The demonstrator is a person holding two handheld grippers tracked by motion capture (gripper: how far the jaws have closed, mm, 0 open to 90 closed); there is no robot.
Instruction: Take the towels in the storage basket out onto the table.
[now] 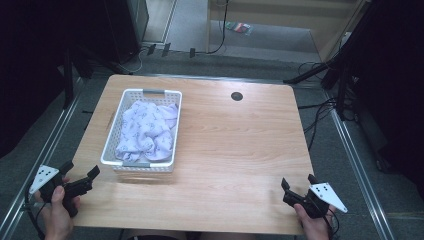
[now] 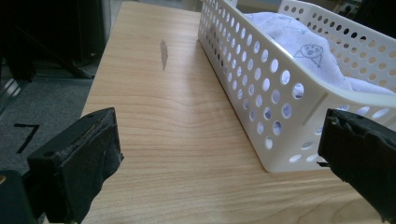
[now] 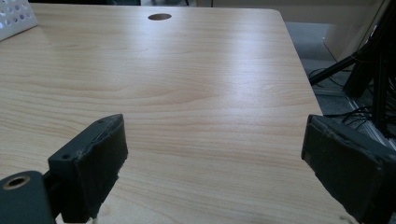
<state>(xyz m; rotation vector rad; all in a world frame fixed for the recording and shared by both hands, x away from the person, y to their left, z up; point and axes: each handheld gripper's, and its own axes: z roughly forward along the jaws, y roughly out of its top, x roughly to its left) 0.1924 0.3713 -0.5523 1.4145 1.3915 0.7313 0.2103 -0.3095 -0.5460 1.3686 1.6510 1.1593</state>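
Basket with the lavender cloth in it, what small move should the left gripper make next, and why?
Probably ease the left gripper forward and up over the near rim of the white basket, toward the lavender cloth. Its jaws stand open and empty just short of the basket's near corner, and the cloth lies bunched inside, so it looks like the closest thing to take hold of. The right gripper sits farther off.

The desk (image 1: 240, 150) is light wood with fine grain and a soft sheen. The basket (image 1: 112, 132) is white perforated plastic, smooth. The cloth (image 1: 147, 130) inside is soft, matt, pale lilac printed fabric.
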